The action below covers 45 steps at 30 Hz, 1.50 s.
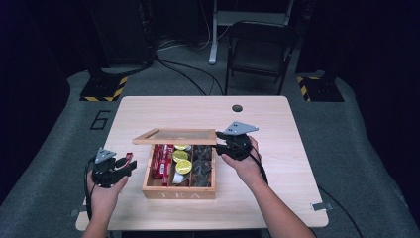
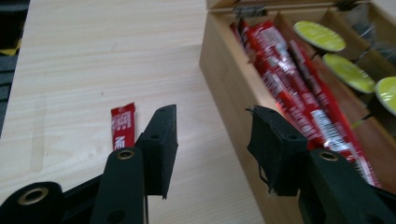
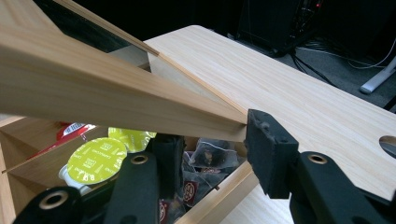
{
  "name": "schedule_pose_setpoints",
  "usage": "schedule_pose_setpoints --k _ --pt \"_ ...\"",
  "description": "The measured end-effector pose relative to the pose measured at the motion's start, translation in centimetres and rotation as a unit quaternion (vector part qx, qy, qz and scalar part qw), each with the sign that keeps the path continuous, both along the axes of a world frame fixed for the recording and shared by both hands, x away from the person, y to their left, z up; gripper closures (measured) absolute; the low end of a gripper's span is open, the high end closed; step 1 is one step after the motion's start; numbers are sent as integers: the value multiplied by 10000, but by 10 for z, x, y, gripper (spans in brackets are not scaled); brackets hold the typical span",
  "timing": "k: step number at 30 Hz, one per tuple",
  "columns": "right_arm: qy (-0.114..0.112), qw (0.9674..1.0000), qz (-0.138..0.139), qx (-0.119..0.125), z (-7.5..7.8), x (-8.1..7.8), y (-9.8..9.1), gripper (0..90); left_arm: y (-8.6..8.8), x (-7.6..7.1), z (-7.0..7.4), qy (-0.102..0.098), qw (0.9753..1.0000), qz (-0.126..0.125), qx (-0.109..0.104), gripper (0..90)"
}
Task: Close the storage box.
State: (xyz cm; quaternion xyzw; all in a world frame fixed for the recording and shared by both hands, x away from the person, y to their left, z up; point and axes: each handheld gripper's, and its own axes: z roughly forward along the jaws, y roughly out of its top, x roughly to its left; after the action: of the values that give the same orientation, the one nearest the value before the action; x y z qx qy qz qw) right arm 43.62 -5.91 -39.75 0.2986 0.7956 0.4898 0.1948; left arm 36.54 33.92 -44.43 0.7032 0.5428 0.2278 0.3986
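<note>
An open wooden tea box (image 1: 178, 192) stands mid-table, with red stick packets (image 1: 161, 161), yellow-lidded capsules (image 1: 183, 166) and dark tea bags (image 1: 202, 166) in its compartments. Its glass-paned lid (image 1: 174, 136) is raised, and my right gripper (image 1: 220, 144) is shut on the lid's right corner. In the right gripper view the lid's wooden rim (image 3: 116, 93) runs between the jaws of that gripper (image 3: 212, 140), above the capsules (image 3: 95, 156). My left gripper (image 1: 126, 163) hovers left of the box, open and holding nothing (image 2: 212, 140). A single red packet (image 2: 123, 125) lies flat on the table beside its left jaw.
The light wooden table (image 1: 277, 163) has a round cable hole (image 1: 236, 108) near its far edge. A dark folding chair (image 1: 260, 49) stands behind it on the grey floor. The box's left wall (image 2: 229, 79) rises close to my left gripper's right jaw.
</note>
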Motion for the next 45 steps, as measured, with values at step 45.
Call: schedule_pose_setpoints --k 45 --pt "110 9999 30 90 -12 -11 -4 595 -41 -11 65 -791 9940 -749 -68 529"
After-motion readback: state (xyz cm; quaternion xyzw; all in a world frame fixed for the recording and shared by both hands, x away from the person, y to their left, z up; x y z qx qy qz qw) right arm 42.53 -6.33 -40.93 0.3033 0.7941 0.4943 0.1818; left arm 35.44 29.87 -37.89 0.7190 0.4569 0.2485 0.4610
